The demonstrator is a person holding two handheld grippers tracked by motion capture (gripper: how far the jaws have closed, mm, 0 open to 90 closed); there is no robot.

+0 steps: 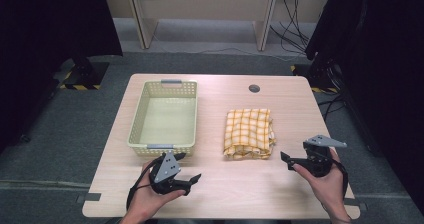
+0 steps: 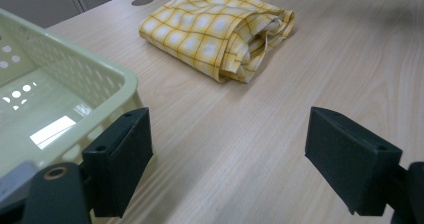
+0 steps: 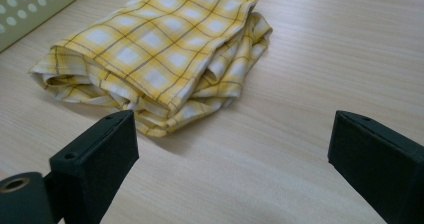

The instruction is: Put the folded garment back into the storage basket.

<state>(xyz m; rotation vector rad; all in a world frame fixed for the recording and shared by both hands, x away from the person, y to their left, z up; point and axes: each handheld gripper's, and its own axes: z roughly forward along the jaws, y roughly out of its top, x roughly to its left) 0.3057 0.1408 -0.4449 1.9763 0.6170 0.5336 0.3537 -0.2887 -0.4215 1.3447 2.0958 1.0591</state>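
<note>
The cloth [image 3: 165,49], folded, lies just ahead of the spread, empty right gripper [image 3: 232,169]; soft, light, likely floppy, so pinch the layered near edge. The left gripper [image 2: 227,166] is spread too.

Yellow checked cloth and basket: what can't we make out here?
- Yellow checked cloth: inner layers and underside hidden by its own folds, all views.
- Basket: cut off by the left edge in the left gripper view.
- Right tongs: far jaw hidden behind the gripper body, high view.
</note>
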